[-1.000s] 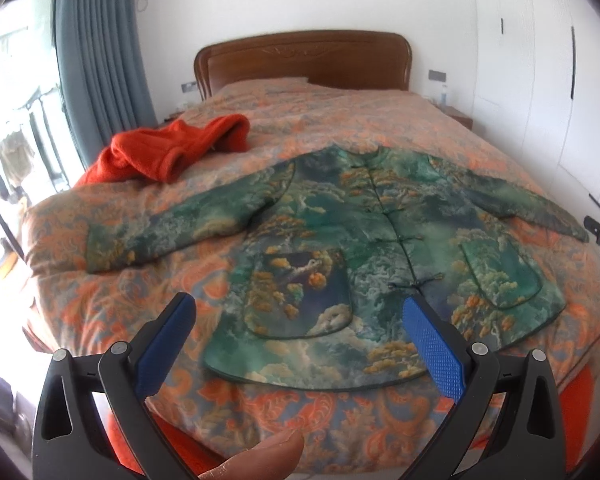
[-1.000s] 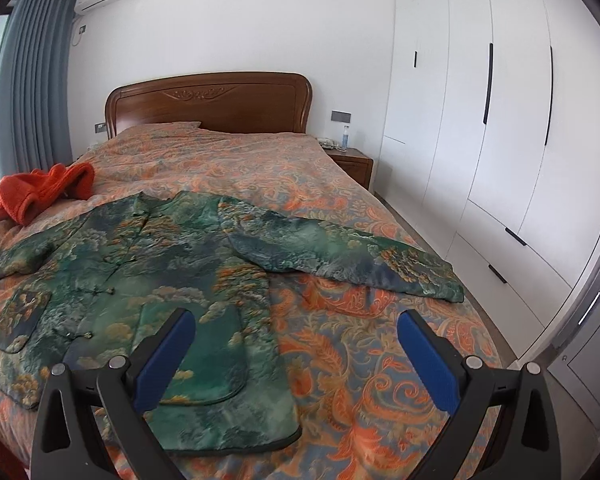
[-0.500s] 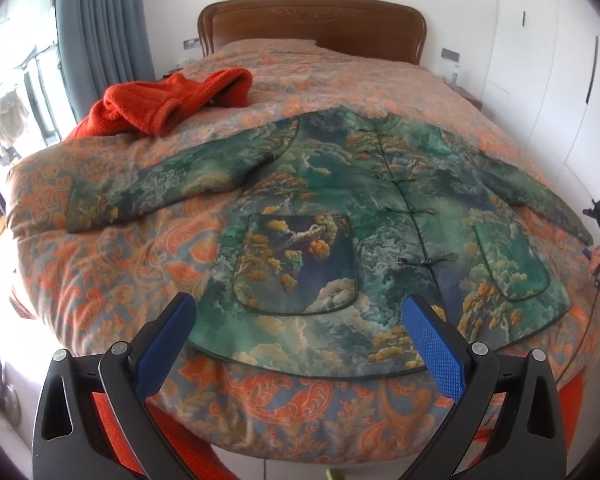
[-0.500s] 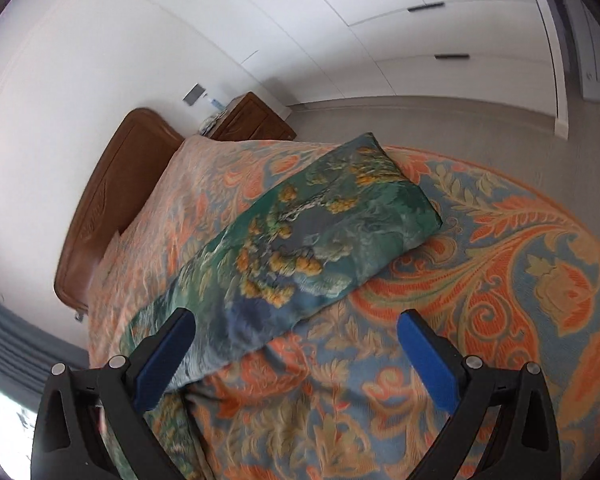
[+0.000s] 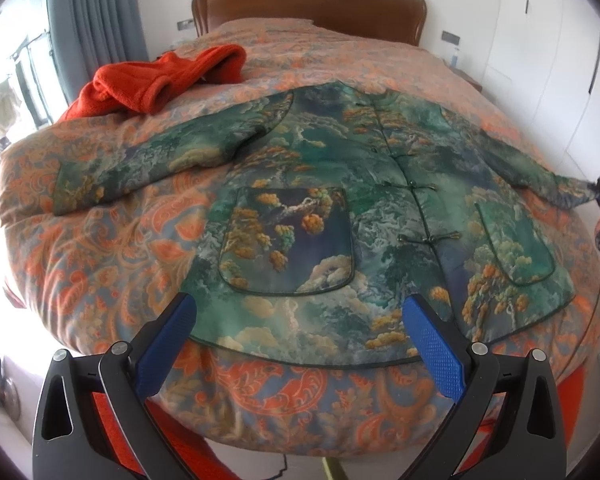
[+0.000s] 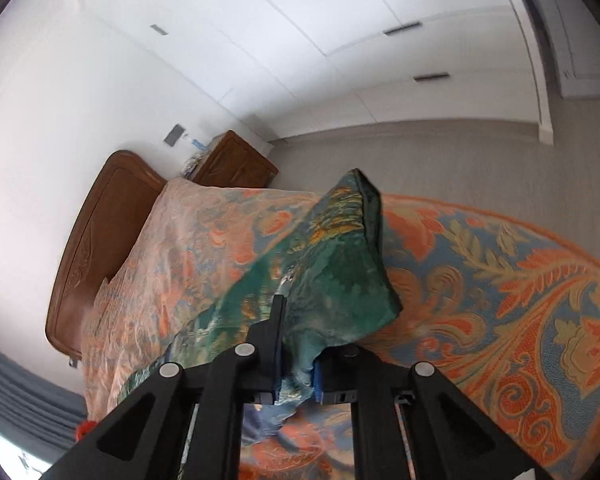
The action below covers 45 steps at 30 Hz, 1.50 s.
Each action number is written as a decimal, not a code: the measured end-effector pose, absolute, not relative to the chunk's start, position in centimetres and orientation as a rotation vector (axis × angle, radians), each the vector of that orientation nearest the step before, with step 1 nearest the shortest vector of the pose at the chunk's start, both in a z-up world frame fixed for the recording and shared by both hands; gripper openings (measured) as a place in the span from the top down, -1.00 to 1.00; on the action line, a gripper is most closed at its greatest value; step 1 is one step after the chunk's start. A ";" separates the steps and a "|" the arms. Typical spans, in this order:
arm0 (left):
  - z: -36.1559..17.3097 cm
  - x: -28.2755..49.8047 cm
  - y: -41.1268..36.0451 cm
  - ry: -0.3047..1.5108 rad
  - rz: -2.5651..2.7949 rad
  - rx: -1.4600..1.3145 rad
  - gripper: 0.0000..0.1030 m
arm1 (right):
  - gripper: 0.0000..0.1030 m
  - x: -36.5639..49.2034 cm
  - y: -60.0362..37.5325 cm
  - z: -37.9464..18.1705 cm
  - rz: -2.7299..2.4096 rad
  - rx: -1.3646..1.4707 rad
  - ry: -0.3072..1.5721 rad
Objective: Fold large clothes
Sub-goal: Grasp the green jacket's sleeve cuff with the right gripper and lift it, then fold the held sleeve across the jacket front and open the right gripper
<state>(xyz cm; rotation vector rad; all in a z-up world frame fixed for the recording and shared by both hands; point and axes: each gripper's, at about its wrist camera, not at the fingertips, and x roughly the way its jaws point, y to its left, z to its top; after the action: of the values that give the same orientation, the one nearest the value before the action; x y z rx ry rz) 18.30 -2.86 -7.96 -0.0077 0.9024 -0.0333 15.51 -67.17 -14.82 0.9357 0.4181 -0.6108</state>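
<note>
Here the right tool (image 6: pixel 296 364), clamped on the jacket (image 5: pixel 340 208) cuff, may slip; left tool (image 5: pixel 300 344) gapes apart.

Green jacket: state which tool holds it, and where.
The right tool is shut on the green jacket at its sleeve cuff; the left tool is open.

left wrist view faces the headboard (image 5: pixel 308 4) from the bed's foot; right wrist view sits close over the shared jacket (image 6: pixel 332 280) sleeve.
</note>
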 end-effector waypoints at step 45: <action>-12.8 42.9 -16.0 1.119 -0.607 -0.150 -0.99 | -0.37 11.6 -30.7 -13.9 0.341 0.553 0.727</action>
<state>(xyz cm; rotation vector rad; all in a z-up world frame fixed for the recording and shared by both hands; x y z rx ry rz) 42.88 -16.05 -12.76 -0.1498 1.1194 -0.6069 11.60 -30.66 -13.93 0.5535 0.7266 0.3412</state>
